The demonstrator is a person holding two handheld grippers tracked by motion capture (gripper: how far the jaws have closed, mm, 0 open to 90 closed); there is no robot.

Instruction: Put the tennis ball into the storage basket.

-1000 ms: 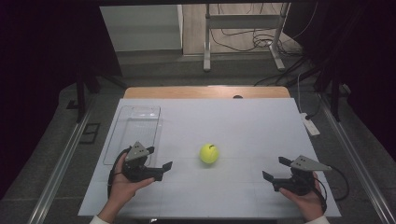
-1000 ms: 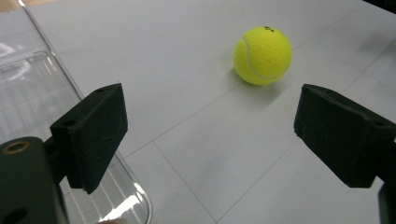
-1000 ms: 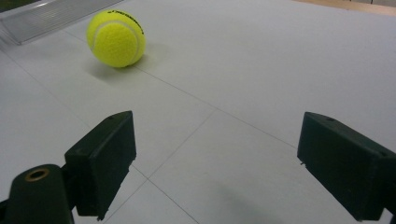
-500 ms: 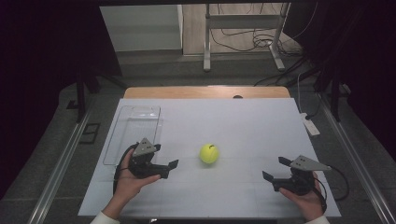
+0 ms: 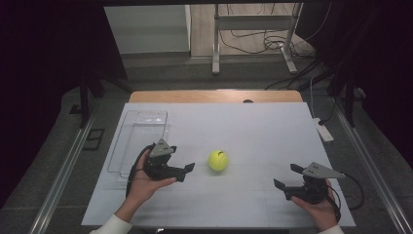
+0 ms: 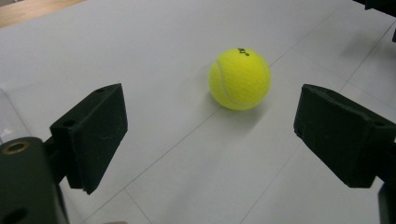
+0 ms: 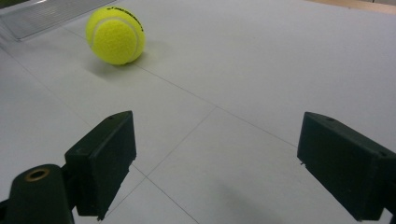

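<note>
Ball (image 5: 218, 160) sits mid-surface (image 5: 253, 126), untouched. Left gripper (image 5: 187, 170) just beside it, jaws released, lined up on ball. Right gripper (image 5: 287, 176) well apart, jaws released, empty. Clear tray (image 5: 141, 131) near left. Grasp not yet made; pickup remains.

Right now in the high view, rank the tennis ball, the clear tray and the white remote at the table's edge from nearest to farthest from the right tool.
1. White remote: beyond the right tool, at the table's right edge.
2. Tennis ball: mid-table, to its left.
3. Clear tray: far left side.
</note>
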